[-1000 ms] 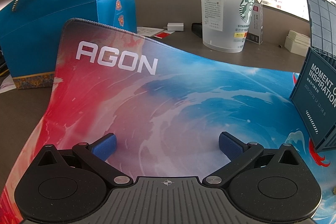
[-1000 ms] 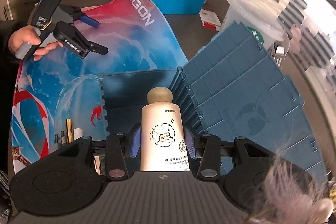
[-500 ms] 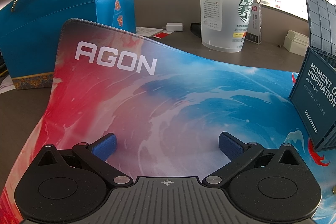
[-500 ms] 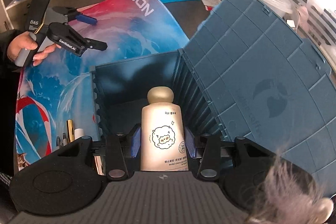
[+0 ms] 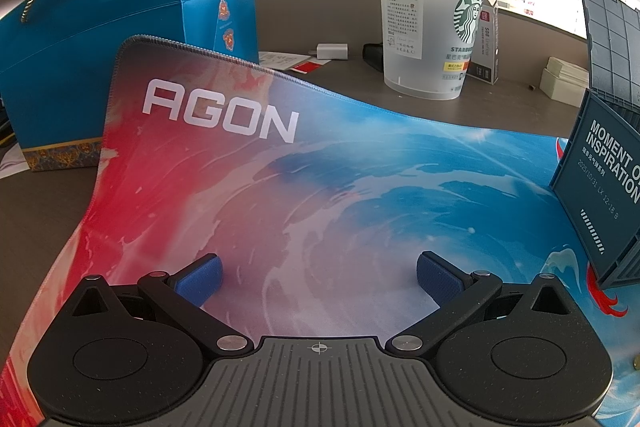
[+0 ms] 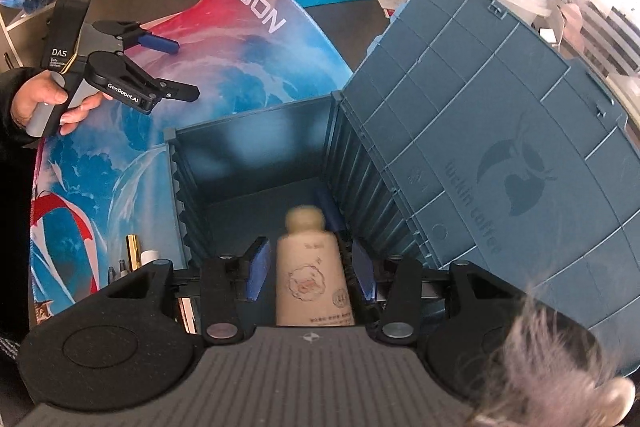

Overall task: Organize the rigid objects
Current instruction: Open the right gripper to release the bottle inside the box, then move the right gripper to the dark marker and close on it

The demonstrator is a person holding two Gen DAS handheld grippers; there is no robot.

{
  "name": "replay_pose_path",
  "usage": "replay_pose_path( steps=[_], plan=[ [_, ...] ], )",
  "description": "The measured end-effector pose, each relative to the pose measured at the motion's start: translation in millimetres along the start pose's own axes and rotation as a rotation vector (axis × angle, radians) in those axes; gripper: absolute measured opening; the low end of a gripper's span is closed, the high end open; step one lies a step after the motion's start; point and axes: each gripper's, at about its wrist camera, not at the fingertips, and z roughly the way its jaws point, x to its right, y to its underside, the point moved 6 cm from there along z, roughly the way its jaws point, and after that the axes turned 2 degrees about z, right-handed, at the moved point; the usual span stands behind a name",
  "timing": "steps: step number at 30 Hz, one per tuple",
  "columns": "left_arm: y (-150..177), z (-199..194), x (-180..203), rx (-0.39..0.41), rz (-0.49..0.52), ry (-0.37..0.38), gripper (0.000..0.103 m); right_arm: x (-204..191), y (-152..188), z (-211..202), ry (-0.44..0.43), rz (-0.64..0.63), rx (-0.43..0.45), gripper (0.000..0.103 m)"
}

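Office desk, AGON mat [image 5: 280,187]: cream bottle [image 6: 314,275] going into the blue crate [image 6: 256,131].
My right gripper [image 6: 308,271] looks spread, bottle blurred between pads; left gripper [image 5: 318,273] open, empty; pens [image 6: 132,255] at the crate's left edge remain.

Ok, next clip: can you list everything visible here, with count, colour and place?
Cream plastic bottle: one, blurred, between right gripper's pads, over the crate.
Dark blue plastic crate: one, lid open, on mat.
Red-and-blue AGON desk mat: one, under both grippers.
Bright blue paper gift bag: one, behind mat.
Clear Starbucks plastic cup: one, upright, behind mat.
Small items: several, gold and white, left of crate.
Left gripper: black, blue pads, wide apart, empty.
Right gripper: black, pads slightly off bottle.
Left hand: holding left gripper's handle.
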Motion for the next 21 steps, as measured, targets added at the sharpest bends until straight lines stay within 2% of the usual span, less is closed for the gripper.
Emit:
replay_pose_path(
  steps=[4,6,8,9,13,15,21],
  plan=[
    [-0.9,-0.3,0.7,0.000,0.001,0.000,0.103,-4.9,-7.9,-18.5,0.021,-0.007,0.090,0.046],
    [-0.6,-0.4,0.5,0.001,0.001,0.000,0.103,-13.8,-11.7,-33.7,0.054,-0.010,0.154,0.057],
    [-0.4,-0.6,0.3,0.001,0.001,0.000,0.103,-34.3,-11.7,-50.8,0.078,-0.050,0.223,0.078],
    [-0.4,-0.7,0.3,0.001,0.001,0.000,0.103,-47.7,-9.3,-58.7,0.083,-0.081,0.257,0.080],
    [-0.4,-0.6,0.2,0.001,0.000,0.000,0.103,-100.6,11.8,-74.3,0.041,-0.152,0.318,0.077],
    [-0.6,-0.6,0.4,0.001,0.000,-0.001,0.103,-120.8,27.5,-72.0,0.028,-0.152,0.285,0.070],
    [0.4,-1.0,-1.0,0.001,-0.006,-0.007,0.103,-151.9,69.4,-54.7,-0.015,-0.103,0.196,0.060]
  ],
)
